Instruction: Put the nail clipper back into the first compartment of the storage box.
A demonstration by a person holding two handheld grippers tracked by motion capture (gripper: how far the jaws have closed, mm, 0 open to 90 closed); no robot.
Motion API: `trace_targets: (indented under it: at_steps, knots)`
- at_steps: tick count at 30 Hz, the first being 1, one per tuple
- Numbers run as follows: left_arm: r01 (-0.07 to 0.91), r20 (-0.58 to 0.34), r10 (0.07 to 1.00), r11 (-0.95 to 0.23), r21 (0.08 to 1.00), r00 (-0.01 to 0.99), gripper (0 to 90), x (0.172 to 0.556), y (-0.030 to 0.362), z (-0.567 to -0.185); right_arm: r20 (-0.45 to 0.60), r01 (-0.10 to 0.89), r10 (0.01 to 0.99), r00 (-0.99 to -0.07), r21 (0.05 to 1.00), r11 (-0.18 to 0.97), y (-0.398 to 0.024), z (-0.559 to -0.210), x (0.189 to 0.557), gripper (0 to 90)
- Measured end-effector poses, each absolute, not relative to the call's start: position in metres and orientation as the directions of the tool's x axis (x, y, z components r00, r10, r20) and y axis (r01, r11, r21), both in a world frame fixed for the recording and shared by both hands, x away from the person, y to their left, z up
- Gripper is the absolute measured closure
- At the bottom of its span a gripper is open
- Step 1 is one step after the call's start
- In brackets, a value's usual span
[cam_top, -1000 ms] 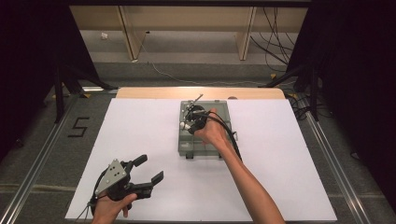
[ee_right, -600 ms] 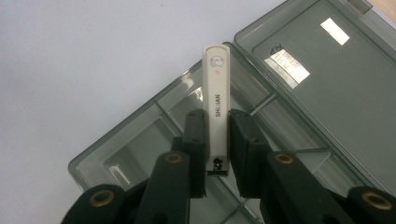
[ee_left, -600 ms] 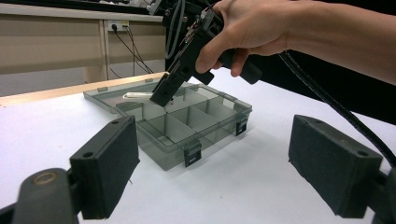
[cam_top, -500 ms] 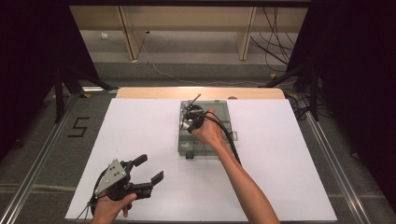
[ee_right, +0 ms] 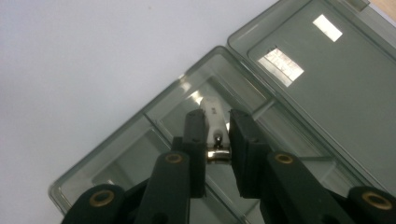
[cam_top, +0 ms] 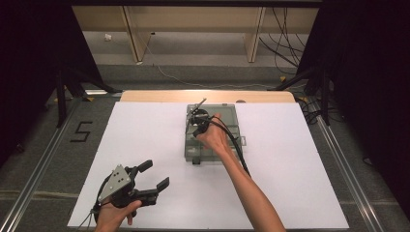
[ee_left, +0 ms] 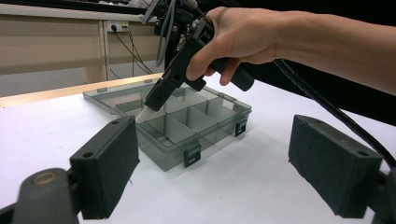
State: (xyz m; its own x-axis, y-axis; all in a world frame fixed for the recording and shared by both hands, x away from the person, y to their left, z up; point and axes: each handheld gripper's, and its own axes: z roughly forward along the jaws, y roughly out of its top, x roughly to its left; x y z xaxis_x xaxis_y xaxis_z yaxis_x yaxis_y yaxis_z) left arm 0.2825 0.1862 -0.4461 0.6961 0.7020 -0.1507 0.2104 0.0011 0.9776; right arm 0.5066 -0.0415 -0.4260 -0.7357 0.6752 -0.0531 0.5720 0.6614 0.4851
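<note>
The right gripper (cam_top: 197,117) tilts down over the grey compartment box (cam_top: 227,145), which lies open at the centre of the white surface (cam_top: 145,140) in the high view. Its fingers (ee_right: 245,140) pinch a small white piece with a metal end (ee_right: 214,122), held just above a compartment near the hinge. The open lid (ee_right: 322,70) fills the upper right of the right gripper view. The left gripper (cam_top: 145,179) sits low at the lower left, well apart from the box, fingers (ee_left: 109,163) spread wide with nothing between them.
</note>
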Motion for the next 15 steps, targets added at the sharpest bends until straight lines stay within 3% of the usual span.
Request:
trace_targets:
  at_steps: [15]
  knots:
    - [0.211,-0.151,0.702,0.001,0.978,0.696,15.8,0.2826,0.1863,-0.4462,-0.029,0.564,0.675,-0.737,0.525,0.638,-0.0407,-0.4227,0.5068,73.6]
